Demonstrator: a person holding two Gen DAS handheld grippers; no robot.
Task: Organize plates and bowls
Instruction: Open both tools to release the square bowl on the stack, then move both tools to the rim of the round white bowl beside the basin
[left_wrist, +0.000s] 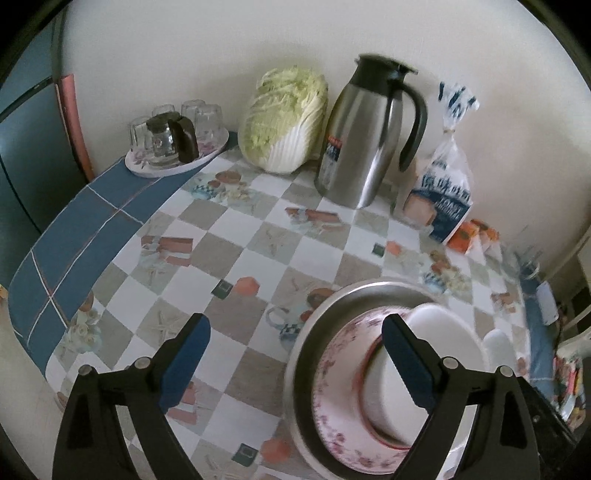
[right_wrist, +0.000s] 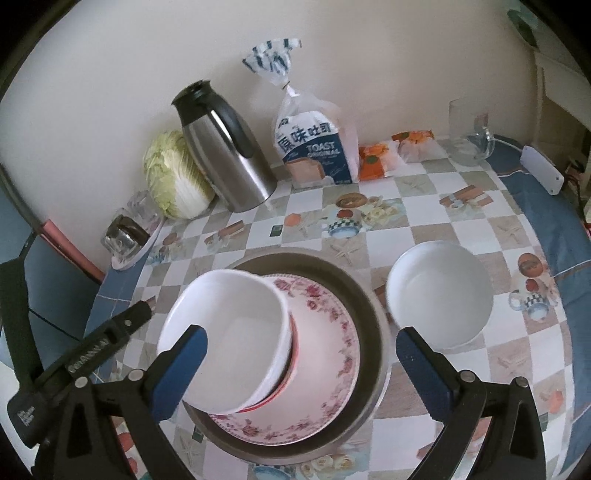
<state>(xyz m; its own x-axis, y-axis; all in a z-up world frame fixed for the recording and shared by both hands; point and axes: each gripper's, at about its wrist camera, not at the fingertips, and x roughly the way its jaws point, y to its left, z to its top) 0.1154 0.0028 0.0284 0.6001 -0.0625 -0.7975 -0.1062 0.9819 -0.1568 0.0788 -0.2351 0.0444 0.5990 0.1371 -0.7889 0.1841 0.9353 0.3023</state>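
Note:
A metal plate (right_wrist: 365, 306) lies on the checkered table with a pink floral plate (right_wrist: 325, 354) on it. A white bowl (right_wrist: 236, 332) sits tilted on a red-rimmed dish atop the floral plate. A second white bowl (right_wrist: 439, 291) stands on the table to the right. My right gripper (right_wrist: 301, 365) is open above the stack, its left finger over the tilted bowl. My left gripper (left_wrist: 295, 358) is open left of the stack; its right finger overlaps the white bowl (left_wrist: 436, 339) and floral plate (left_wrist: 340, 424). The metal plate (left_wrist: 314, 332) also shows in the left wrist view.
Against the back wall stand a cabbage (left_wrist: 284, 118), a steel thermos jug (left_wrist: 365, 129), a toast bag (right_wrist: 314, 144), orange snack packets (right_wrist: 373, 158) and a glass mug (right_wrist: 469, 129). A tray of glasses (left_wrist: 177, 136) sits back left. The left gripper's body (right_wrist: 81, 354) shows at the table's left edge.

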